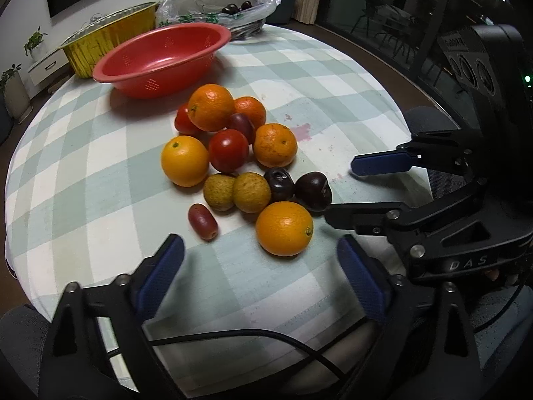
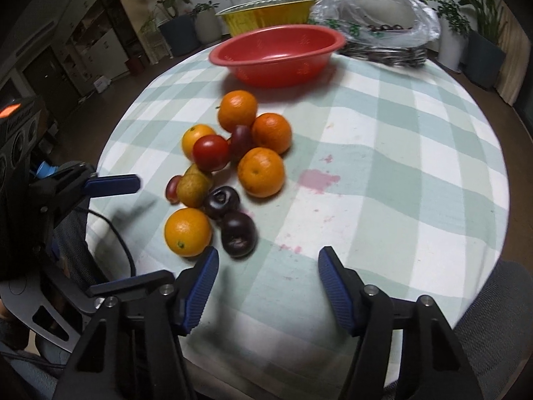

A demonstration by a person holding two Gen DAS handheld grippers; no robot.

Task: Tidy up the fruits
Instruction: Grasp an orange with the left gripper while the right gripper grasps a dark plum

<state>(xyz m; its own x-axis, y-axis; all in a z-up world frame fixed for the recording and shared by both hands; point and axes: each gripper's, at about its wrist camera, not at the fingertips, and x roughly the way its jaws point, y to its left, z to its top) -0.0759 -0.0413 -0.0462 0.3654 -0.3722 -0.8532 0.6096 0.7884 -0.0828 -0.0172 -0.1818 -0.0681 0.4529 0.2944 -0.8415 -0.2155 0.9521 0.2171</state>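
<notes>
Twelve loose fruits heaped on the desk, both grippers released

Five oranges sit in the pile: one nearest the left gripper, one at the left edge, one on the right, and two at the back. Two red tomatoes show, one in the middle and one half hidden behind the rear orange. Two dark plums lie side by side, touching the nearest orange. Two greenish-brown round fruits press against each other beside the plums. One reddish oblong fruit lies slightly apart at the front, and one purple fruit is wedged among the oranges.

All rest on a round desk under a checked cloth. Behind the pile stands one red bowl, then one gold foil tray and one plastic bag holding dark fruit.

The left gripper hovers near the front of the pile, fingers spread and holding nothing. The right gripper hangs likewise spread and unloaded, just beside the nearer plum
</notes>
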